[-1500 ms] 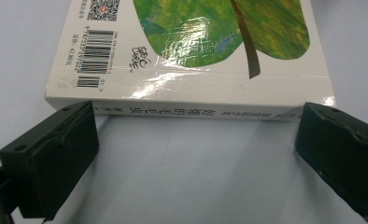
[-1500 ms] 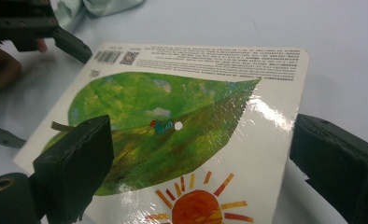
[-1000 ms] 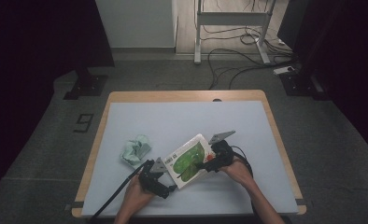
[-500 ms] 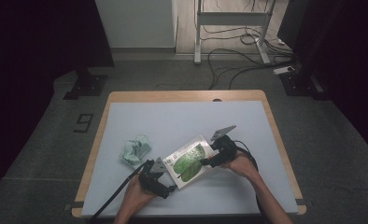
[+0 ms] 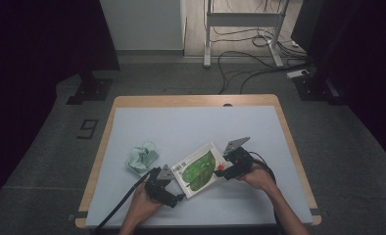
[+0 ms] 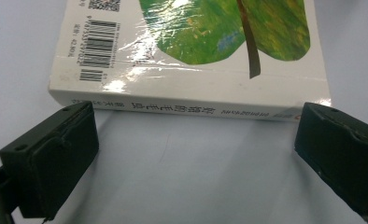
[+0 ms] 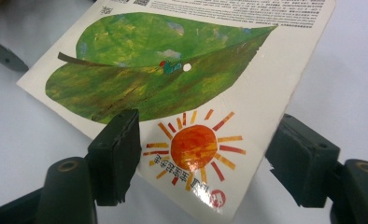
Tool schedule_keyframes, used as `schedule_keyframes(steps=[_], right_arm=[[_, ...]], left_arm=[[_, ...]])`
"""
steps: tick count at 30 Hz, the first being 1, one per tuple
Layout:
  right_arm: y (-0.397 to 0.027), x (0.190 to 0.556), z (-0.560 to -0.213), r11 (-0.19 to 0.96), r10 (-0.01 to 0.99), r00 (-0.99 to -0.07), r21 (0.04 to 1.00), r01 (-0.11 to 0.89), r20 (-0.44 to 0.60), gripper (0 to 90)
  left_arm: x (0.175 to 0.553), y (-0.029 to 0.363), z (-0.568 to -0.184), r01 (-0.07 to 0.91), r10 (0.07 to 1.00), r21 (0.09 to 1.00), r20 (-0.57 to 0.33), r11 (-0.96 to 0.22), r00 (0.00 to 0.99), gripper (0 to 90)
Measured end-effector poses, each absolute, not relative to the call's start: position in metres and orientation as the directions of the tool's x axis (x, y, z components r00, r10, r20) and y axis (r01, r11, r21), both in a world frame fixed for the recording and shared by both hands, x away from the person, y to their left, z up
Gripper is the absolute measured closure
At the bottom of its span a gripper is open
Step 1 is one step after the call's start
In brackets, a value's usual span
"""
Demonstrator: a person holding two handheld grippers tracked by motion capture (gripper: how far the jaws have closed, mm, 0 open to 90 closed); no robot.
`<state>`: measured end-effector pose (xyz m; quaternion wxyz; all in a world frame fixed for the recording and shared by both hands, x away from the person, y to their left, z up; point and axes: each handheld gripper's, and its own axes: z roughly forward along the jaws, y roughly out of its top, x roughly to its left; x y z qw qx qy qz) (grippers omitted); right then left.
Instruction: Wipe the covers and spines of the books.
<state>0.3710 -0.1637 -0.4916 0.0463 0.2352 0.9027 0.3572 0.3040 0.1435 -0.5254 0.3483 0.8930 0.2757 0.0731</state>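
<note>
A picture book (image 5: 199, 169) with a green leaf cover lies near the table's (image 5: 191, 122) front edge. The left gripper (image 6: 191, 149) stands open, its jaws just short of the book's spine. The right gripper (image 7: 205, 154), jaws just closing, straddles a raised corner without pressing. A crumpled green cloth (image 5: 142, 157) lies toward the left edge.

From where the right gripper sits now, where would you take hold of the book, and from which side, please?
Grip the book at its sun-printed corner, coming in from its near right edge. That corner sits lifted and tilted off the table, between the right gripper jaws, which have just been closing. One jaw over the cover and one beneath should probably pinch it. The spine faces the open left gripper.
</note>
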Motion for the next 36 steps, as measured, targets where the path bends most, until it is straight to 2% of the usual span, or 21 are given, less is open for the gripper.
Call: schedule_keyframes(steps=[5,23,36], right_arm=[[-0.169,0.363,-0.491,0.633,0.461,-0.885,0.675,0.380,0.067,32.2],[-0.177,0.340,-0.497,0.636,0.478,-0.879,0.692,0.341,-0.007,36.5],[-0.185,0.333,-0.504,0.615,0.488,-0.873,0.712,0.340,-0.004,40.5]], left_arm=[[0.306,0.146,-0.520,0.460,0.553,0.682,-0.098,-0.569,0.828,0.0],[0.317,0.142,-0.519,0.502,0.553,0.657,-0.152,-0.563,0.819,0.0],[0.327,0.136,-0.522,0.527,0.545,0.654,-0.202,-0.544,0.814,0.0]])
